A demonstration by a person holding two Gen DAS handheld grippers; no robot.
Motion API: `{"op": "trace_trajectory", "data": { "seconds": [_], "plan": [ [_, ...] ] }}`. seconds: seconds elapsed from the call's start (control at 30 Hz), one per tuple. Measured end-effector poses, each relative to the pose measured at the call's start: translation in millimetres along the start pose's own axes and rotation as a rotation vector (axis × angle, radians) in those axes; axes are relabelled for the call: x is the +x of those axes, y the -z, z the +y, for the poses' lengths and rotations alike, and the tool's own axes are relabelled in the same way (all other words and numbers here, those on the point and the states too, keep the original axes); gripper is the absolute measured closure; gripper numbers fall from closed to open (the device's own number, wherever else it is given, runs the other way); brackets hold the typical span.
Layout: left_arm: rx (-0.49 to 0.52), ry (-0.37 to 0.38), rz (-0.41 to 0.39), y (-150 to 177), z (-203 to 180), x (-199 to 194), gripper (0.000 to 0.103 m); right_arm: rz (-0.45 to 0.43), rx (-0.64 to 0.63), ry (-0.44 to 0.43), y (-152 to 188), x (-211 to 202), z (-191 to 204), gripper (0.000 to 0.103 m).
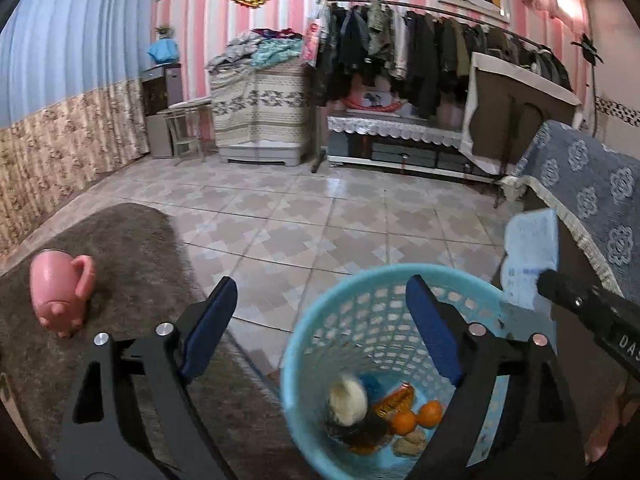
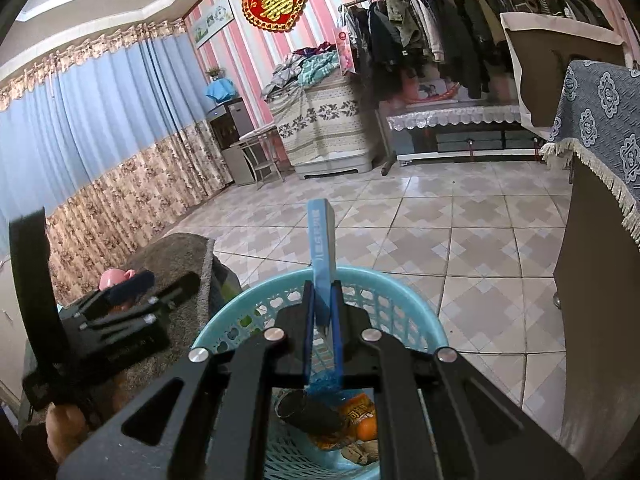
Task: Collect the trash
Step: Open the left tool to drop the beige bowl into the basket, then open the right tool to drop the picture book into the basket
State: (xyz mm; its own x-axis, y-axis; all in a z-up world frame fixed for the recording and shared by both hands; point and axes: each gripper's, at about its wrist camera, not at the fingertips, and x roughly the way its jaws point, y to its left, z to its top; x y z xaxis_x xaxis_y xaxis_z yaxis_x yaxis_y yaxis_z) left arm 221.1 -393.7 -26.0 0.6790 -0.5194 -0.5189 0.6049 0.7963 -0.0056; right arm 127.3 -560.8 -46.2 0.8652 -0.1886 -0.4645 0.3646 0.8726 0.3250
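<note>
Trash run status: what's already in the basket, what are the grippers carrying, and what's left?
Done: the blue mesh basket already holds oranges, an orange wrapper and a pale round piece. In hand: the right gripper is shut on a flat blue box above the basket's rim, not yet dropped. The left gripper is open and empty. Left: releasing the box. Only a pink pig-shaped mug shows on the grey rug.

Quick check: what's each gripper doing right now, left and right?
Left gripper: open, nothing between its fingers, above the bin.
Right gripper: shut on a flat blue packet, over the bin.
</note>
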Motion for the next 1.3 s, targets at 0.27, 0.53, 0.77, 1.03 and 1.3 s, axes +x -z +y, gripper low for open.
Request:
{"op": "trace_trajectory", "data": {
  "seconds": [0.27, 0.53, 0.77, 1.03, 1.3],
  "plan": [
    [-0.028, -0.162, -0.086, -10.1, 46.4, -34.4, 0.006, -0.011, -0.031, -0.028, 1.8, 7.0, 18.7, 0.095],
    [-0.087, -0.214, -0.112, -9.6, 85.9, -62.8, 0.006, 0.014, -0.088, 0.025, 6.9, 19.6, 37.3, 0.049],
    [-0.100, -0.274, -0.143, -4.1, 112.9, -93.6, 0.006, 0.014, -0.121, 0.078, 5.4, 15.3, 42.7, 0.029],
    [-0.153, -0.350, -0.152, 7.7, 158.1, -132.2, 0.005, -0.032, -0.180, 0.095, 2.0, 5.2, 71.1, 0.008],
    [-0.208, -0.443, -0.177, 20.7, 203.6, -178.3, 0.005, -0.044, -0.259, -0.006, 3.3, -3.8, 113.9, 0.005]
  ]
}}
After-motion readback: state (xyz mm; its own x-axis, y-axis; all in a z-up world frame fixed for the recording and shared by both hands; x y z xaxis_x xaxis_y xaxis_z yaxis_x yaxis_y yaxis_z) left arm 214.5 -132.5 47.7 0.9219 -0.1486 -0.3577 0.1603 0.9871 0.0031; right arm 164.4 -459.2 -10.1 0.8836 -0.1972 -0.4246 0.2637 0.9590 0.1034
